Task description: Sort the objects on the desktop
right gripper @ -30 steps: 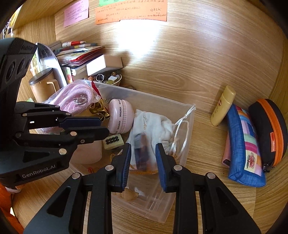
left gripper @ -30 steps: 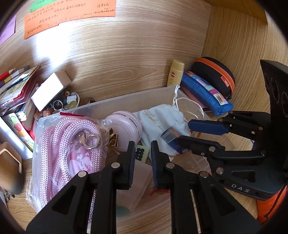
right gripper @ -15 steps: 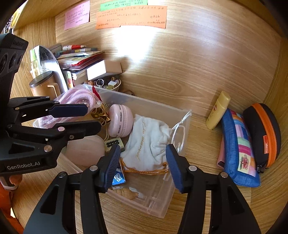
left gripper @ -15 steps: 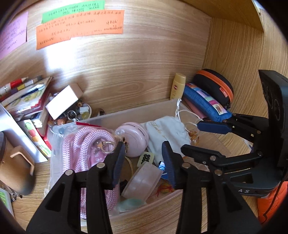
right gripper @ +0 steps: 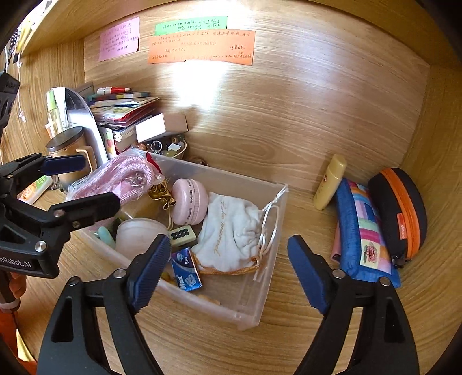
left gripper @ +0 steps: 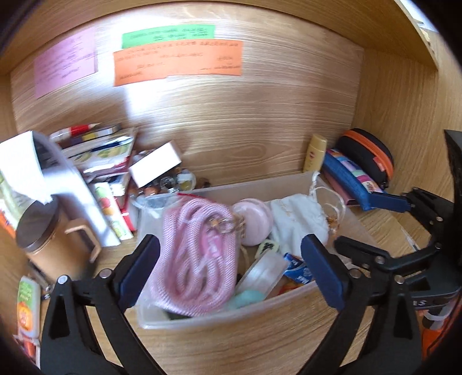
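Wood-grain worktop carries the clear bin (right gripper: 271, 291), its long axis slanting away leftward, while the left gripper (left gripper: 231, 271) and right gripper (right gripper: 228, 271), jaws just opened and empty, hover over its near rim, the right nearer the white pouch (right gripper: 231, 230).

One clear plastic bin (right gripper: 268, 291) on the table, and inside it I count one pink rope bundle (right gripper: 127, 176), one round pink case (right gripper: 189, 205), one white drawstring pouch (right gripper: 231, 230), one mahjong tile (right gripper: 182, 235) and one blue packet (right gripper: 186, 274). Off to the right that's one yellow bottle (right gripper: 329, 181), one blue patchwork pouch (right gripper: 363, 230) and one black case with an orange zip (right gripper: 400, 213). Up on the back wall, three paper notes: one pink (right gripper: 119, 39), one green (right gripper: 190, 24), one orange (right gripper: 202, 46).
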A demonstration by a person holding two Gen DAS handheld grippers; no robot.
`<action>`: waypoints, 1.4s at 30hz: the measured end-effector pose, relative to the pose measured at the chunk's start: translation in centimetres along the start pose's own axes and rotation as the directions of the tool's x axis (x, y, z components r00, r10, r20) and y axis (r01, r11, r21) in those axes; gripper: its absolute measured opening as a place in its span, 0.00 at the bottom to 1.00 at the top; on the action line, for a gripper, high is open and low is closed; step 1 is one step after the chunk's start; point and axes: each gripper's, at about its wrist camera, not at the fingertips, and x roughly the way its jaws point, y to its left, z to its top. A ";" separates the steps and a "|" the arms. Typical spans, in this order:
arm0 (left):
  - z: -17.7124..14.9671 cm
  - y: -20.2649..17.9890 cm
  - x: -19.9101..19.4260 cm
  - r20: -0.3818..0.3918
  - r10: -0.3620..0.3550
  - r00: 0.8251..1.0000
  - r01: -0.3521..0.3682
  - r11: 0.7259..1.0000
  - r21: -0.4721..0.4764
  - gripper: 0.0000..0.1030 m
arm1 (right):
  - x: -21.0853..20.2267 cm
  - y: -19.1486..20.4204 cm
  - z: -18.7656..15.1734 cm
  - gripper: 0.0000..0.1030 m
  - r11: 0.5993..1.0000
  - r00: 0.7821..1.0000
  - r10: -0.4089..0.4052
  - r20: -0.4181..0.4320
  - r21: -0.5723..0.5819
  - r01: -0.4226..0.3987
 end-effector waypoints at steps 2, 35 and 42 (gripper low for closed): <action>-0.3 0.2 -0.5 0.002 0.015 1.000 -0.015 1.000 -0.013 0.97 | -0.5 0.2 -0.2 0.88 1.000 1.000 -0.009 0.007 0.011 0.009; -4.7 -0.4 -9.3 0.103 0.103 0.989 -0.090 0.988 -0.124 0.99 | -12.0 2.8 -4.2 1.00 0.987 0.980 -0.112 0.162 0.130 0.091; -4.4 -1.1 -9.5 0.130 0.114 0.985 -0.100 0.988 -0.115 0.99 | -11.8 2.3 -4.2 1.00 0.986 0.983 -0.106 0.149 0.148 0.083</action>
